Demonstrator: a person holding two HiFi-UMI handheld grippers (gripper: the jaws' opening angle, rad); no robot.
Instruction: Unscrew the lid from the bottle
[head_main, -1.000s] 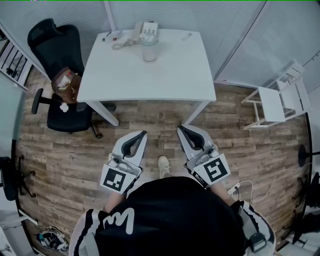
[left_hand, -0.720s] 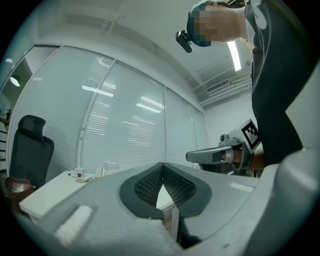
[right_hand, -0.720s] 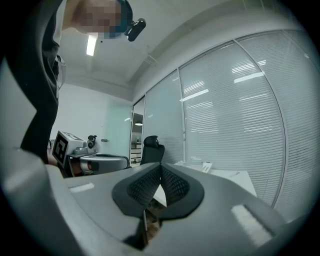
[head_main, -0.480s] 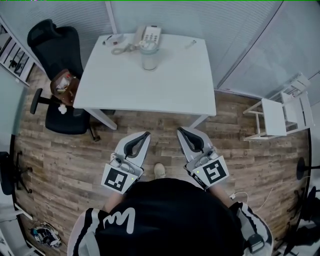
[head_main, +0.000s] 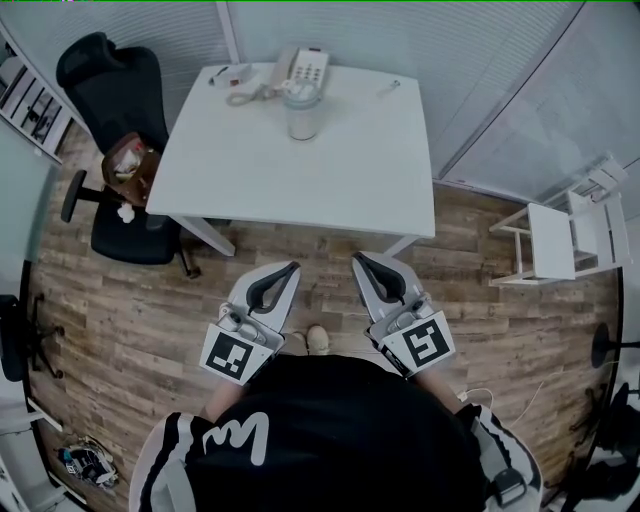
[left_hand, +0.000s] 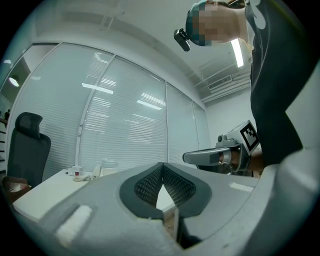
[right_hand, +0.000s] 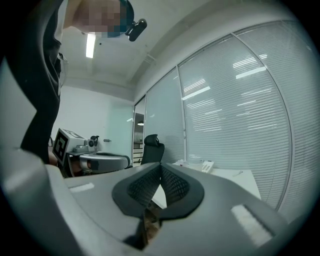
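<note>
A clear bottle (head_main: 302, 112) with a pale lid stands upright near the far edge of the white table (head_main: 300, 170). It shows small in the left gripper view (left_hand: 109, 166) and in the right gripper view (right_hand: 195, 161). My left gripper (head_main: 292, 268) and right gripper (head_main: 358, 259) are held side by side over the wooden floor, short of the table's near edge and well away from the bottle. Both point level toward the table. In each own view the left gripper (left_hand: 162, 165) and right gripper (right_hand: 160, 165) have their jaws together with nothing between them.
A white desk phone (head_main: 303, 68) and a small item (head_main: 228, 73) lie behind the bottle; a pen (head_main: 388, 88) lies at the far right. A black office chair (head_main: 110, 90) holding a bag (head_main: 130, 165) stands left of the table. A white folding chair (head_main: 565, 235) stands at the right.
The table and bottle have shifted slightly in the head view as the person stepped closer. Both grippers stayed shut and side by side.
</note>
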